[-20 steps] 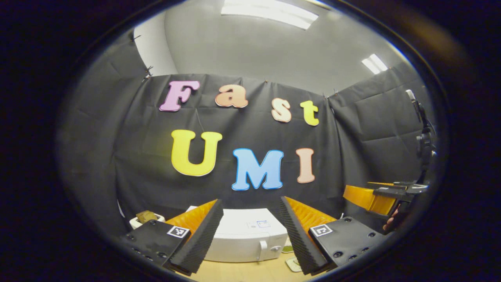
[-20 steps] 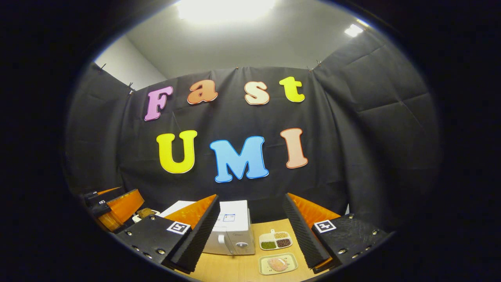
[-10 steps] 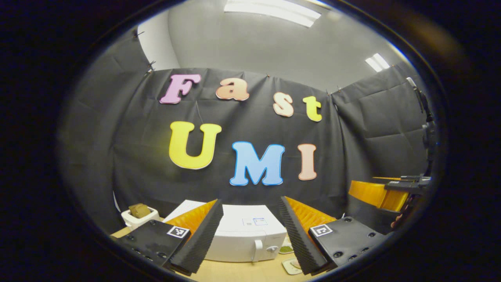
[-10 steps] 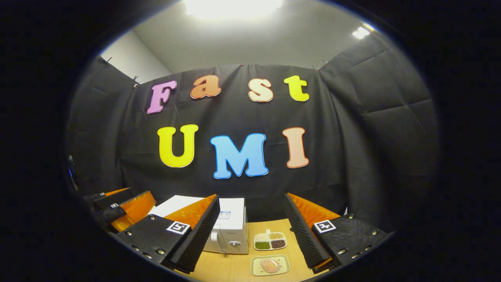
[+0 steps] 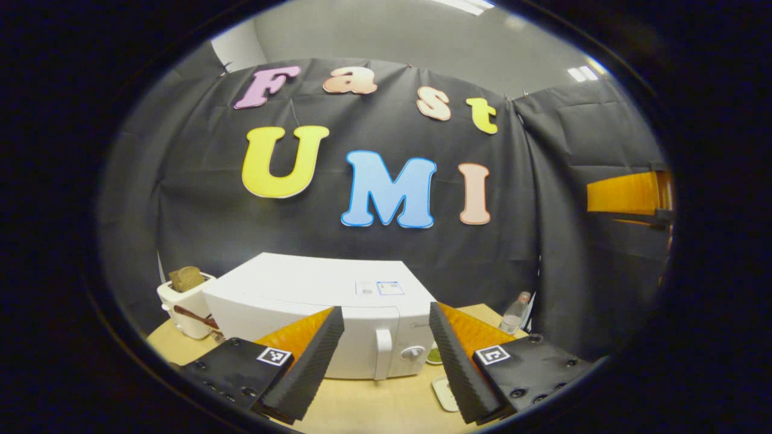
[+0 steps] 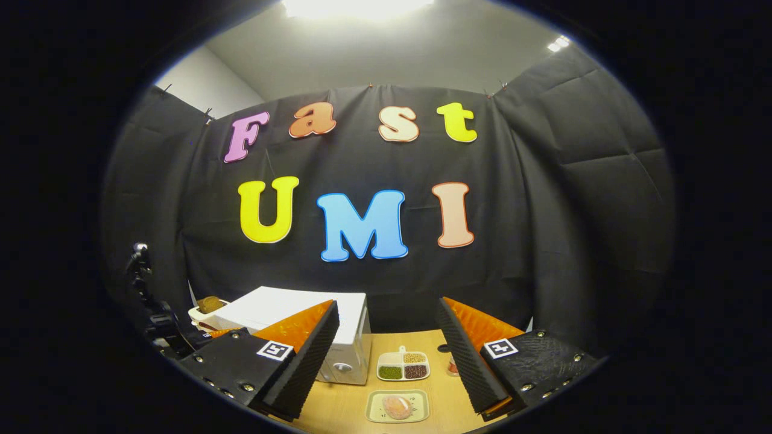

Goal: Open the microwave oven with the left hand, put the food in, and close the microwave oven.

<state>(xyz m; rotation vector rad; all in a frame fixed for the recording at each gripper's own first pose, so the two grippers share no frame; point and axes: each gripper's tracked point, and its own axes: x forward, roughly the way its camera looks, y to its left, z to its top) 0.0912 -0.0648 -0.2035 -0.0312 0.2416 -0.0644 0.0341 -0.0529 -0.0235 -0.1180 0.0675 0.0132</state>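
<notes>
Microwave (image 5: 313, 304) nearer, left tongs (image 5: 386, 355) agape.

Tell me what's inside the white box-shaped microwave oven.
Unknown: the white box-shaped microwave oven has its door shut, handle untouched, so its interior is covered. The pinkish food sits outside on a small tray.

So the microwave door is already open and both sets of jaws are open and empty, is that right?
Not quite: the microwave door is shut, its handle flush at the front in the left gripper view. The rest holds: the left gripper and right gripper have open, empty jaws.
</notes>
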